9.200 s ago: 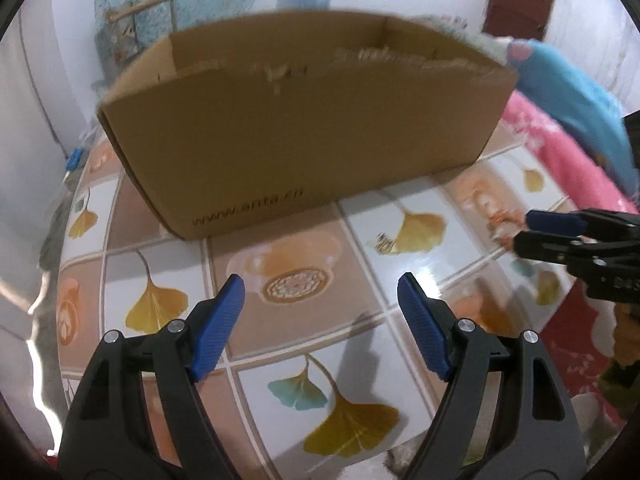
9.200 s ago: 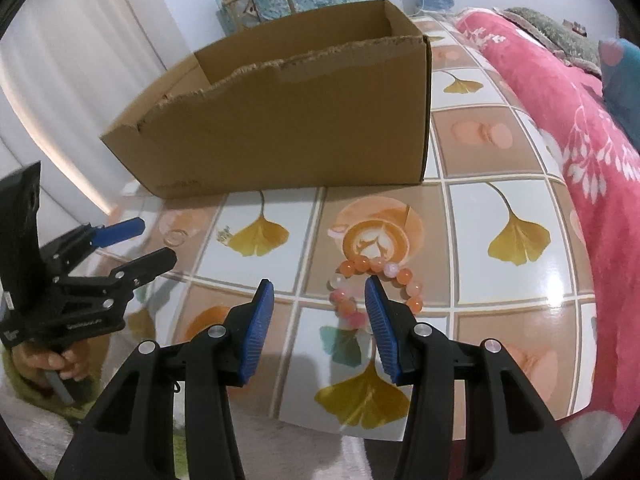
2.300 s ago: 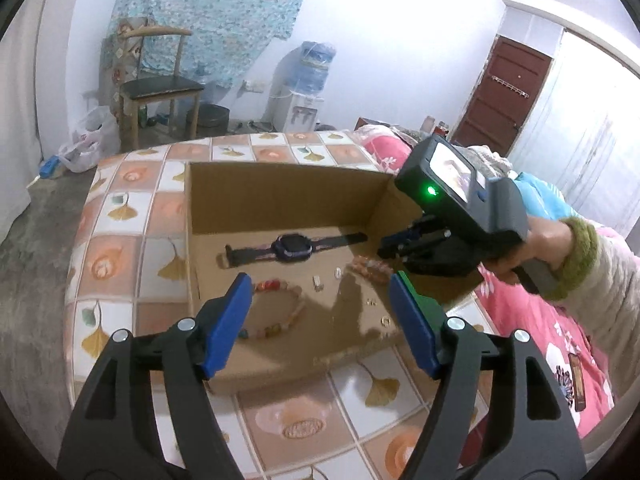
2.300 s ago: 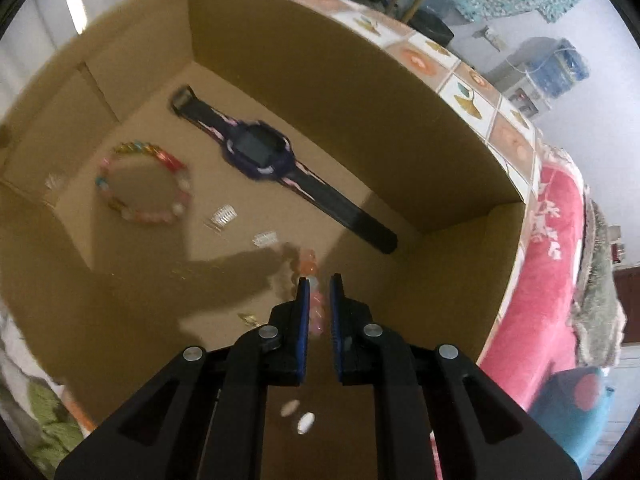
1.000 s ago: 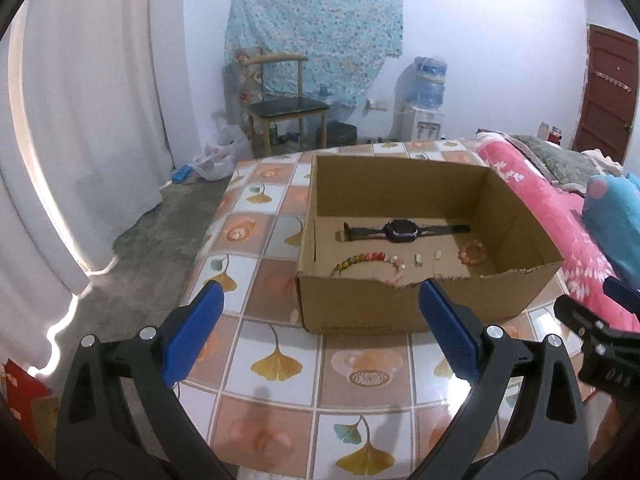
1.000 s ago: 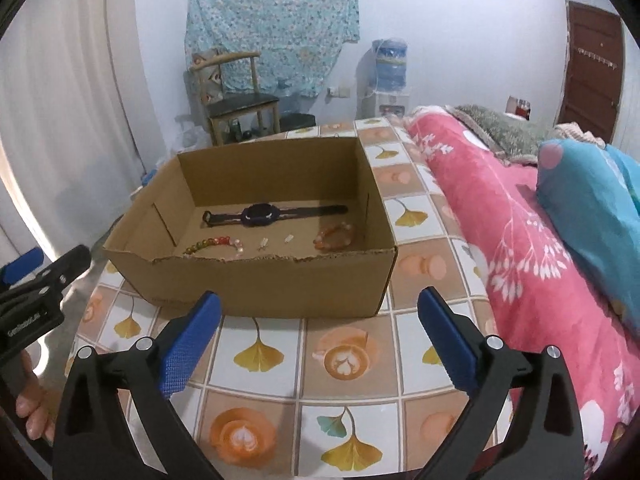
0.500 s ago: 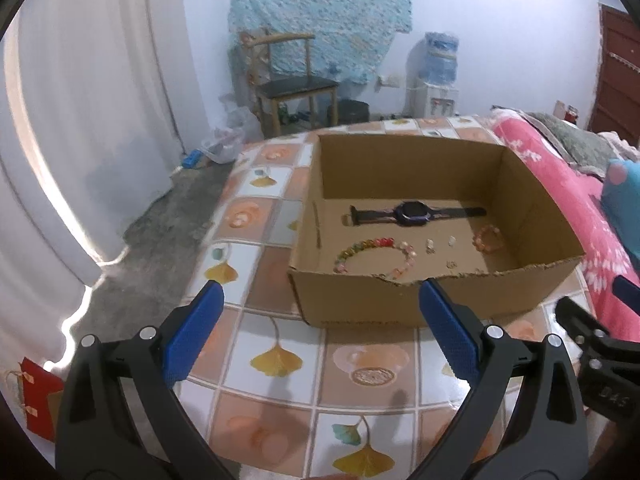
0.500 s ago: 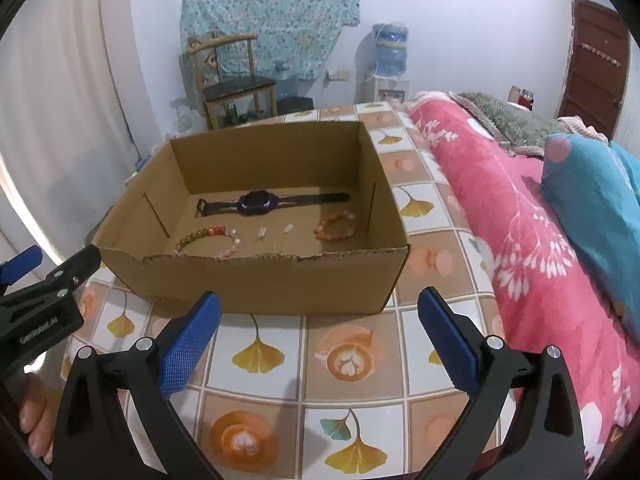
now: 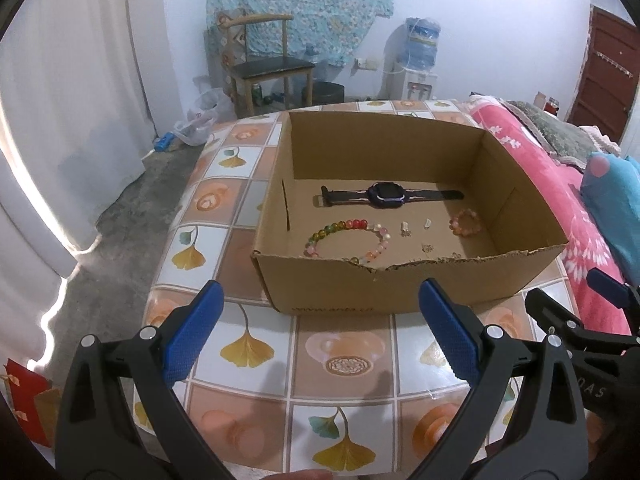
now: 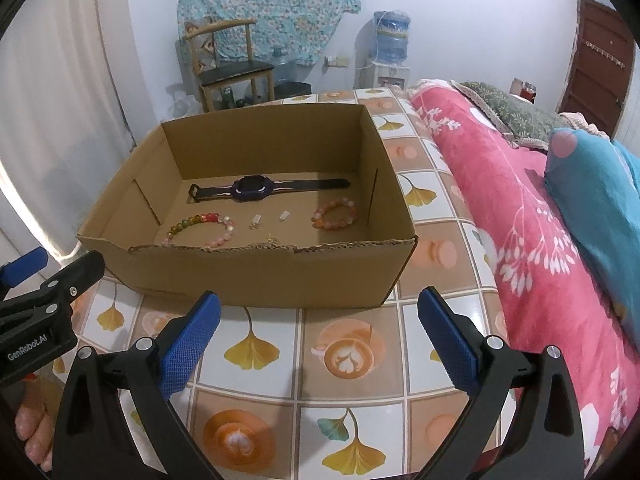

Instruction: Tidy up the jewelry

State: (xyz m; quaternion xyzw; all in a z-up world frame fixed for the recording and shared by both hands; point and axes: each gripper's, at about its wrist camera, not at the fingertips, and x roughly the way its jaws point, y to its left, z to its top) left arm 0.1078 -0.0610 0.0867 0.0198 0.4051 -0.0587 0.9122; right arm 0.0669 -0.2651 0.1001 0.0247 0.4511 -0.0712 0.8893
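The left gripper (image 9: pixel 320 332) and the right gripper (image 10: pixel 320 332) both hung over the desk with the leaf-pattern tile cloth (image 10: pixel 352 352). Both had their blue jaws spread wide and held nothing.

Just ahead of both grippers stood the open brown cardboard box (image 10: pixel 256 276) with a torn front edge. All the jewelry lay inside it, well past the jaws.

At the back of the box lay the dark purple wristwatch with a long black strap (image 9: pixel 386 195), flat and stretched from side to side. Nearer the front, ahead of the left jaw, lay the big bracelet of green, red and pink beads (image 9: pixel 347 238), partly hidden by the box wall. Ahead of the right jaw, near the box's right wall, lay the small bracelet of orange and pink beads (image 10: pixel 335 214). Between the two bracelets lay a few tiny silver pieces (image 10: pixel 270 218), too small to tell what they were.

A pink flowered bed cover (image 10: pixel 532 216) lay to the right of the desk.
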